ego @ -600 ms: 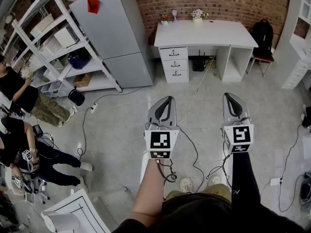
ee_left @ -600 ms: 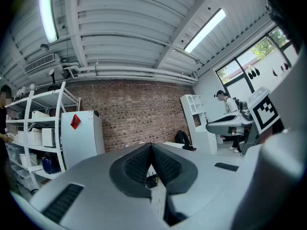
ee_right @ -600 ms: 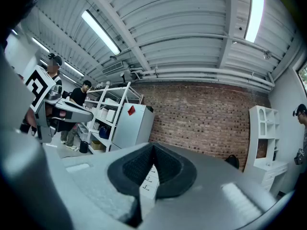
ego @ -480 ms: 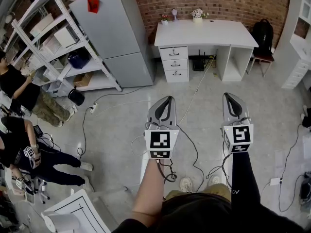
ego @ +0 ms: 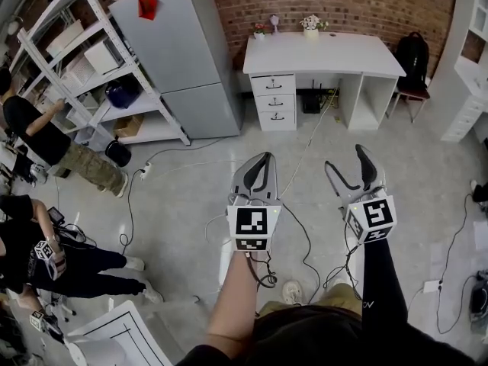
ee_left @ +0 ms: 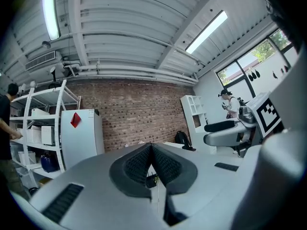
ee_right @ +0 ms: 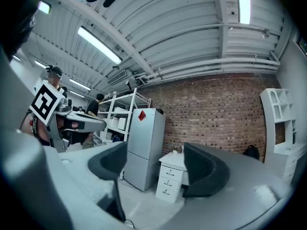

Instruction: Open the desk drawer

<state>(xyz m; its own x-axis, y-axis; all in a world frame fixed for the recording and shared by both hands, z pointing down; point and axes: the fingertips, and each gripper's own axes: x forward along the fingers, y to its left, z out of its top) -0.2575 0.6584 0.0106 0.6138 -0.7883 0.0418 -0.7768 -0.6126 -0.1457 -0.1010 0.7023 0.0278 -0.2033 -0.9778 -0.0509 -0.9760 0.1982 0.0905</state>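
Across the room, top desk drawer (ego: 261,83) looks rigid, light-sliding; pinch its small handle (ego: 272,83); right gripper (ego: 343,158) spread, left gripper (ego: 264,161) pressed together, both empty.

Fridge (ego: 179,52) left of desk (ego: 335,52), plants (ego: 309,23) seemingly atop

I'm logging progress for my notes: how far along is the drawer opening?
Nothing is done yet: all three drawers of the white desk look closed. In hand: the right gripper is open and empty, the left gripper shut, both far from the desk. Left: walk up, grip a drawer, pull.
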